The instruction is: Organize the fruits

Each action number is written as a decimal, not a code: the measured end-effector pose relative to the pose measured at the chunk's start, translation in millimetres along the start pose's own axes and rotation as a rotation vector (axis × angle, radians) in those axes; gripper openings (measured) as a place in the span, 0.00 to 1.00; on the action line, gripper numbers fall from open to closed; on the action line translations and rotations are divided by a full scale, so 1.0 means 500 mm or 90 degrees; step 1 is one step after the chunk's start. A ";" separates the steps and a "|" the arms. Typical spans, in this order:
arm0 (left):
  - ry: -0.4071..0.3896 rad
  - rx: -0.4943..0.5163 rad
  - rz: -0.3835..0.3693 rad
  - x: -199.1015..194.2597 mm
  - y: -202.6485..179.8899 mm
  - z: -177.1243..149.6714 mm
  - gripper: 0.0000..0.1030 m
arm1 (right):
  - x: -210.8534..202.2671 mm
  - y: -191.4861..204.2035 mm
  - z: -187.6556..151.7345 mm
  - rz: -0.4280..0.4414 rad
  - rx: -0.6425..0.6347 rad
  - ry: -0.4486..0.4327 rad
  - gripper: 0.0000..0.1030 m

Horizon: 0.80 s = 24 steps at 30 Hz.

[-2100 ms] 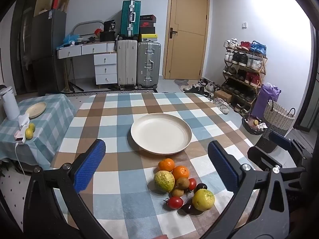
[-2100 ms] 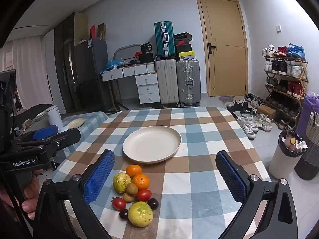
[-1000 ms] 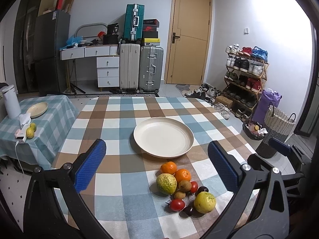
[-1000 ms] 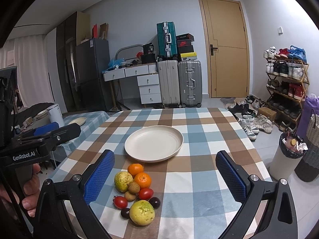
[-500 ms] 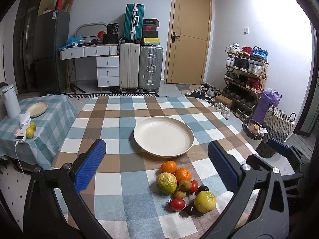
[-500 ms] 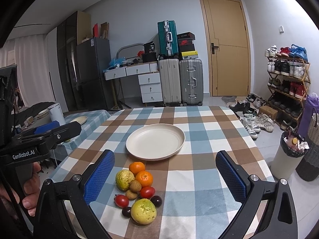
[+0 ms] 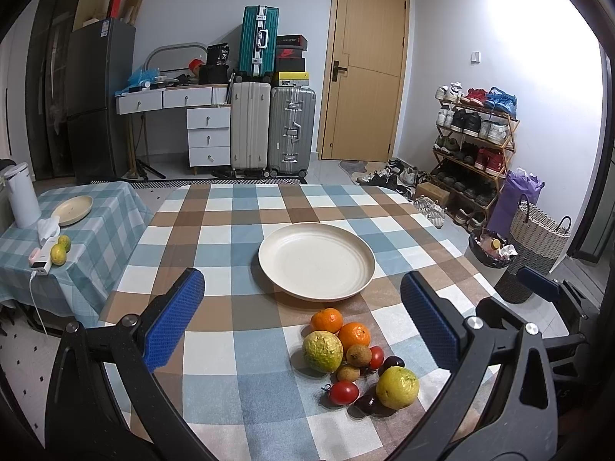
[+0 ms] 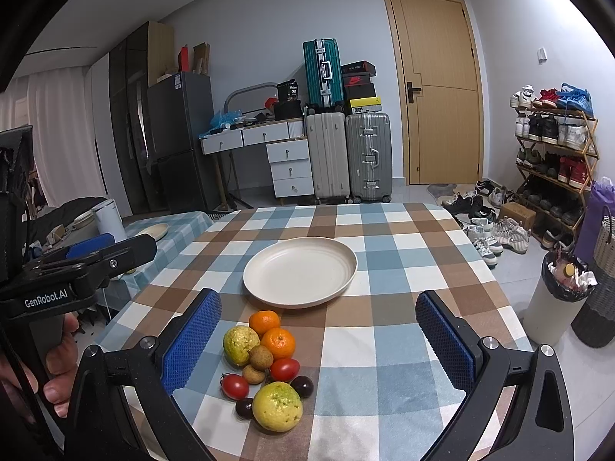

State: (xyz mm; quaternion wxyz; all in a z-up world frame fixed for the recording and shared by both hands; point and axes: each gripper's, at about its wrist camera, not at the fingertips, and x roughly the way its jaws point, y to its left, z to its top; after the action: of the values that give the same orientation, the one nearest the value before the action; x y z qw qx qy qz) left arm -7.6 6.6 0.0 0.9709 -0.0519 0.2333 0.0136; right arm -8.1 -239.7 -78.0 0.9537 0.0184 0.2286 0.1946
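Observation:
A cream plate (image 7: pixel 316 261) (image 8: pixel 300 271) lies bare in the middle of the checked table. Just in front of it sits a cluster of fruit: two oranges (image 7: pixel 326 320) (image 8: pixel 264 322), two yellow-green guavas (image 7: pixel 322 350) (image 8: pixel 277 406), small brown fruits (image 8: pixel 261 356), red tomatoes (image 7: pixel 343 392) (image 8: pixel 285 369) and dark plums (image 8: pixel 302 385). My left gripper (image 7: pixel 303 322) hangs open above the table's near edge, the fruit low between its fingers. My right gripper (image 8: pixel 319 338) is open too, with the fruit just inside its left finger (image 8: pixel 191 340). Neither touches anything.
A low side table (image 7: pixel 73 230) at the left carries a small plate, a white canister and two green fruits. Beyond the table stand suitcases (image 7: pixel 269 126), drawers and a door. A shoe rack (image 8: pixel 553 153), a bin (image 8: pixel 561 296) and a basket stand on the right.
Both grippers have drifted slightly; the plate and fruit sit a little differently in view. The fruit itself has not moved, and both grippers stay open.

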 end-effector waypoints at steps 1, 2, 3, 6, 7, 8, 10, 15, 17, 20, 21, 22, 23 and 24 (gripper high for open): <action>0.000 0.001 0.000 0.002 -0.002 0.000 0.99 | 0.000 0.000 0.000 0.001 0.000 0.001 1.00; 0.000 0.001 0.001 0.001 -0.002 0.000 0.99 | 0.000 0.000 0.000 0.001 0.000 0.001 1.00; 0.001 0.001 0.001 0.000 0.000 -0.001 0.99 | 0.000 0.000 0.000 0.001 0.000 0.001 1.00; 0.000 0.000 0.001 0.001 -0.001 -0.001 0.99 | 0.000 0.000 0.000 0.000 0.000 0.001 1.00; 0.000 0.000 0.000 0.002 -0.002 -0.001 0.99 | 0.000 0.001 -0.001 0.000 0.001 0.002 1.00; 0.000 0.001 0.000 0.002 -0.002 -0.001 0.99 | 0.001 0.001 -0.003 0.000 0.001 0.002 1.00; 0.000 0.001 0.000 0.002 -0.002 -0.001 0.99 | 0.001 0.002 -0.003 0.000 0.001 0.002 1.00; 0.001 0.000 0.000 0.001 0.000 -0.002 0.99 | 0.001 0.001 -0.003 0.000 0.002 0.003 1.00; 0.000 0.001 0.001 0.003 -0.002 -0.001 0.99 | 0.001 0.001 -0.003 0.000 0.001 0.003 1.00; 0.001 0.001 0.000 0.003 -0.002 -0.002 0.99 | 0.001 0.002 -0.005 0.000 0.001 0.002 1.00; 0.002 0.001 0.002 0.002 -0.001 -0.002 0.99 | 0.001 0.002 -0.006 0.000 0.001 0.002 1.00; 0.001 0.000 0.001 0.003 -0.002 -0.002 0.99 | 0.001 0.001 -0.005 0.000 0.002 0.003 1.00; 0.001 0.000 0.000 0.003 -0.002 -0.002 0.99 | 0.001 0.001 -0.005 0.000 0.002 0.003 1.00; 0.002 0.001 0.000 0.003 -0.002 -0.002 0.99 | 0.001 0.002 -0.006 0.000 0.003 0.004 1.00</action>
State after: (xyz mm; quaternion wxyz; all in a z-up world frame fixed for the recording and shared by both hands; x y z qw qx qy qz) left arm -6.7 5.6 -1.6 0.9706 -0.0514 0.2348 0.0134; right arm -9.5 -238.8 -80.8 0.9529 0.0202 0.2320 0.1944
